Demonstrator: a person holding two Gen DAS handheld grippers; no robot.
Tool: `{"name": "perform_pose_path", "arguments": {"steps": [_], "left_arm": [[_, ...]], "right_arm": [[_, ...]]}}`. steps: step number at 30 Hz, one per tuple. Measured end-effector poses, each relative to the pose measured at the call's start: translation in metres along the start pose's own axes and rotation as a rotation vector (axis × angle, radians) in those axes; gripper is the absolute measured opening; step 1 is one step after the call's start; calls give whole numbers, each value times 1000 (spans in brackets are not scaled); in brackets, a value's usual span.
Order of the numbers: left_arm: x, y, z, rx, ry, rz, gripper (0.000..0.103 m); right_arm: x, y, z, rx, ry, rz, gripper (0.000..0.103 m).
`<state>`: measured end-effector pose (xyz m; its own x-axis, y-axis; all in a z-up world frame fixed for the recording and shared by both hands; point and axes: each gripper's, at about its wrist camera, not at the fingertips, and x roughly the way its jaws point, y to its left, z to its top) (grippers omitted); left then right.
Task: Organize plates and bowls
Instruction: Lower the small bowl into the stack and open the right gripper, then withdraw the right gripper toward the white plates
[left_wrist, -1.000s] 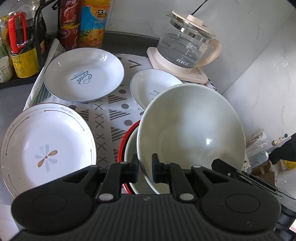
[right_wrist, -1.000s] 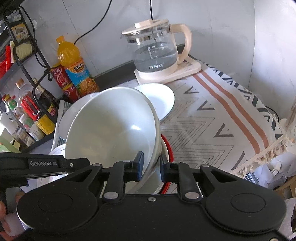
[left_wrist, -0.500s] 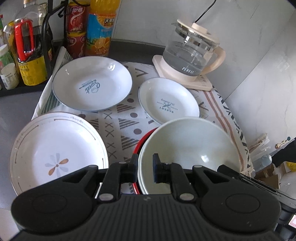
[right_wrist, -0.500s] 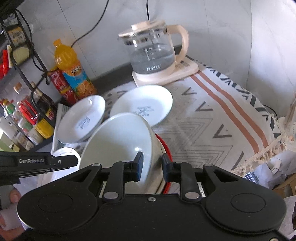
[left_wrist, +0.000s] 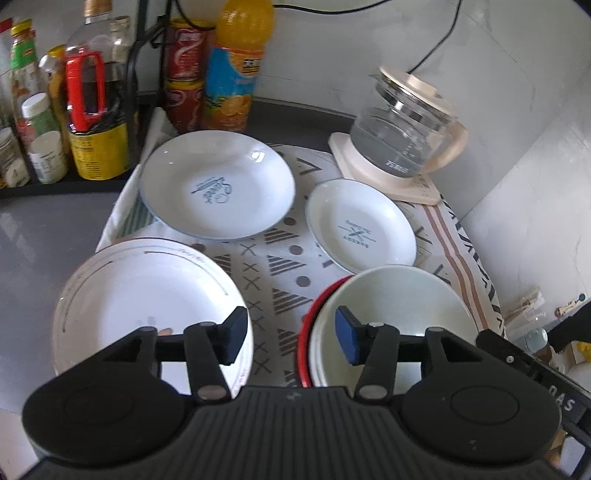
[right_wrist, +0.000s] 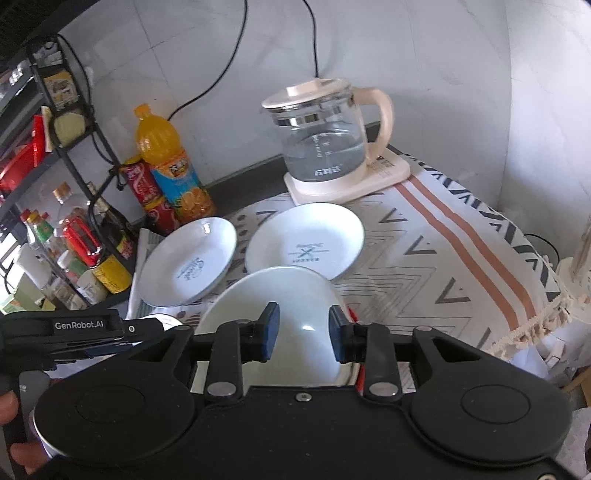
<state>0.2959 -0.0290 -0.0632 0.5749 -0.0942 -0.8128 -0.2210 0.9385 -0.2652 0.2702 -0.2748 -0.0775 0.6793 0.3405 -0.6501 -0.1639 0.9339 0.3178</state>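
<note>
While both sets of jaws are opening, the left gripper (left_wrist: 288, 336) and right gripper (right_wrist: 303, 335) pinch nothing. Just beyond them, the white bowl (left_wrist: 399, 299) sits nested in a red-rimmed bowl (left_wrist: 308, 325), released.

Bowl (left_wrist: 399, 299) nested in bowl stack (left_wrist: 308, 325)

the black bar (right_wrist: 79, 325) at the left of the right wrist view says "genrobot.ai". a black part (left_wrist: 561, 400) low at the right of the left view shows "das", and the plates' blue print is too blurry to read.
</note>
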Motion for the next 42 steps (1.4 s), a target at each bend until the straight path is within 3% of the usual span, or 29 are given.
{"name": "perform_pose_path", "arguments": {"steps": [6,11,14,26,32,42], "left_arm": [[-11,18,0,-28,-28,28,65],[-18,33,-4,-41,-32,43,67],[-19,41,-7,-51,-30,51,67],[-23,54,-8,-88,-40,55,68],[-23,65,-3,-104,-53,68,76],[-27,98,1,-172,-67,113,77]], "right_arm": [[7,5,-14,9,31,3,40],[8,4,-26,33,58,-10,65],[10,3,-31,41,80,-16,71],[10,29,-15,-38,46,31,81],[23,50,-9,-79,55,68,83],[43,83,-6,-160,91,144,83]]}}
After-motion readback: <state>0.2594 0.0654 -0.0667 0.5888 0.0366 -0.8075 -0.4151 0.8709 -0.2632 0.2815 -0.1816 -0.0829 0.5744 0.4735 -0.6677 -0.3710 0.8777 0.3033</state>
